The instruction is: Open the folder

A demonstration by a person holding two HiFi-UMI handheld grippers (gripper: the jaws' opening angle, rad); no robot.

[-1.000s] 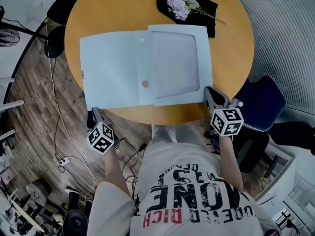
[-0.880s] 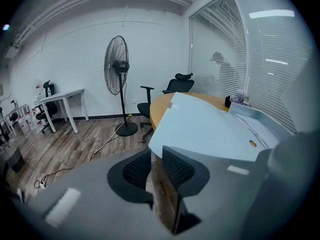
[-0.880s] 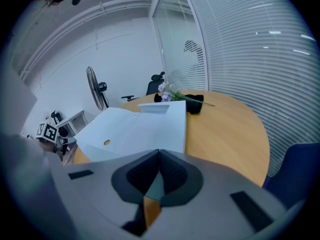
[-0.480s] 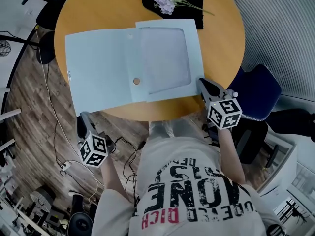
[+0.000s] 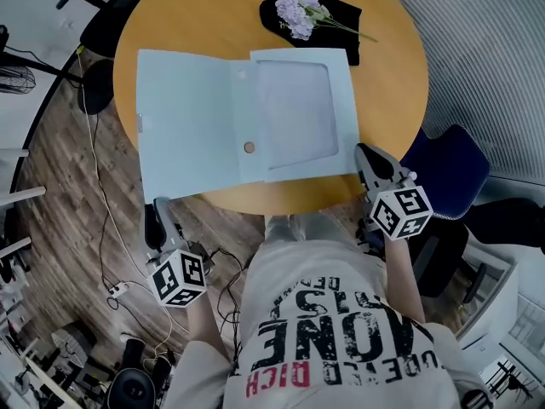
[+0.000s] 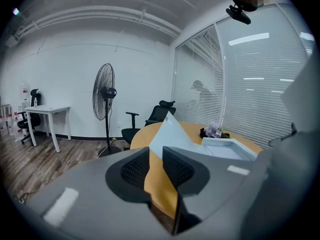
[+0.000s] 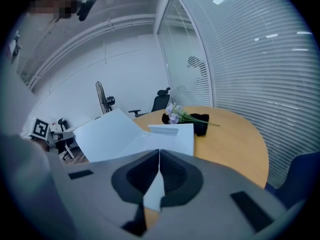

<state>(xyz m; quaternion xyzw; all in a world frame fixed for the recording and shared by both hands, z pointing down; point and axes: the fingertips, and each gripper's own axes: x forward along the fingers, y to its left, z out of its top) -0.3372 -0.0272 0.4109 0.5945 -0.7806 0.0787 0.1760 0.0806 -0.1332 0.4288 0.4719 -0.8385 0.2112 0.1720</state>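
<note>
While lying open, one folder point(image 5: 192, 118), one bouquet point(image 5: 296, 10)

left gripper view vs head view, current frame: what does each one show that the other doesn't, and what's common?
Only the left gripper view: the left gripper seen along its jaws, which stand apart with nothing between them; a white desk by the far wall; the folder with its left cover tilted up off the table.

Only the head view: the right gripper beside the folder's near right corner, the person's printed shirt, a blue chair.

Both: the round wooden table, the open folder, the flowers on the black cloth.
</note>
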